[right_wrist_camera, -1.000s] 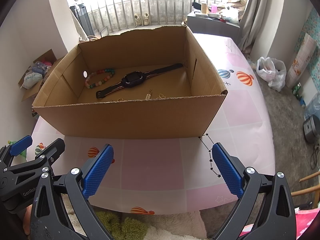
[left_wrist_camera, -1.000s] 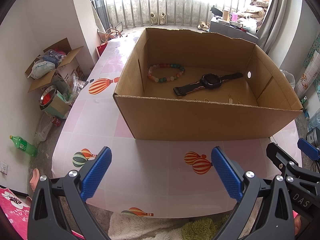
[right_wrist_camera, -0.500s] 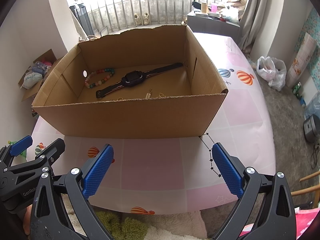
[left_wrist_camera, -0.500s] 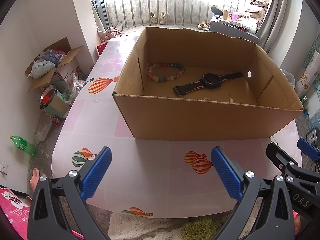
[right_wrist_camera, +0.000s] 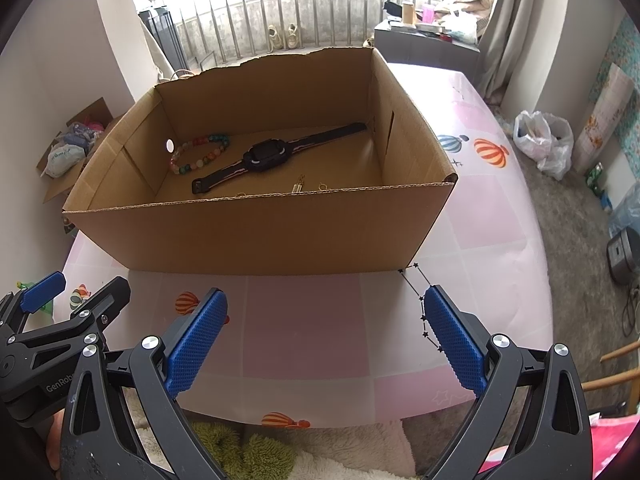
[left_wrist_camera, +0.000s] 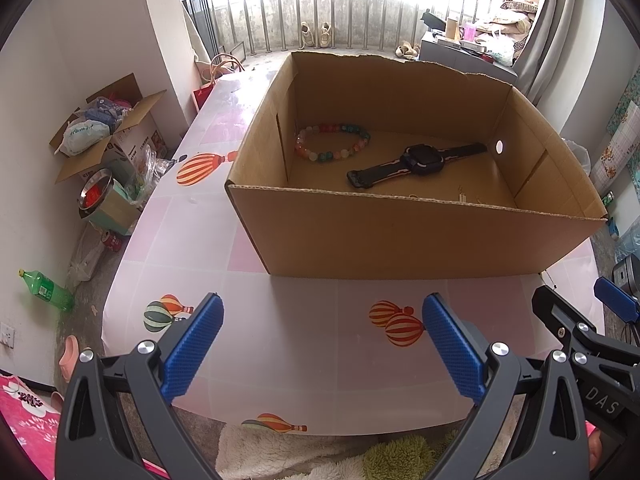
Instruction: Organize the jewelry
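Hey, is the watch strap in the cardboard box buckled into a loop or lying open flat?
Open and flat. The watch lies on the cardboard box floor, both strap ends stretched straight out, beside the bead bracelet.

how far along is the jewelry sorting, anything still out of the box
Done: the bead bracelet, the watch and a few small gold pieces lie inside the cardboard box.
In hand: nothing; the left gripper and right gripper are both open and empty, near the table's front edge.
Left: a thin black star-link chain lies on the tablecloth by the box's right front corner.
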A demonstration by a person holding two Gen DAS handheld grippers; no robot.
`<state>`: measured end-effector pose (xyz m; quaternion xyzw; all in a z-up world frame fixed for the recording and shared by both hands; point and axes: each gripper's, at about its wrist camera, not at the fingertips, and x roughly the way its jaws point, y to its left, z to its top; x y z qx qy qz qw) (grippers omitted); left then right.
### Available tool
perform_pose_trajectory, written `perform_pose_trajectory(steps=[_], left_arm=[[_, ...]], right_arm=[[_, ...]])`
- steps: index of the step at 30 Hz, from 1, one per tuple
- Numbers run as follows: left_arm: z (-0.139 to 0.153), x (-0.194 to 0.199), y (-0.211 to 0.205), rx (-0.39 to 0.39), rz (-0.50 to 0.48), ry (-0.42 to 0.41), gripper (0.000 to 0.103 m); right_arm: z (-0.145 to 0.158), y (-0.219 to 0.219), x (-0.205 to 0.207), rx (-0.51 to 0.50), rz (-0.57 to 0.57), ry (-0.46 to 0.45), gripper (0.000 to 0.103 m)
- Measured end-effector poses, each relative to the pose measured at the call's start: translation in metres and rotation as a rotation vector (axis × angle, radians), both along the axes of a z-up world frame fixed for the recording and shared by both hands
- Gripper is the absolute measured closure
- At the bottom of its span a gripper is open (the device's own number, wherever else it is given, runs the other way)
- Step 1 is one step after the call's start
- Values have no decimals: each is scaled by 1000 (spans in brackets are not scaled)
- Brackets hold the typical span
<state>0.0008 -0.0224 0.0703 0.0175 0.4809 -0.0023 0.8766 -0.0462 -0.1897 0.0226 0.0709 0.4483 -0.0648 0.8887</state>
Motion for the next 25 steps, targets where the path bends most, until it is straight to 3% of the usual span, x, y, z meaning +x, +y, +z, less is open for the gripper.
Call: perform_pose_trajectory(steps=[25], left_arm=[[-2,-1,2,-2,2,3,6]], right_arm=[[0,0,4,-2,7,3,8]])
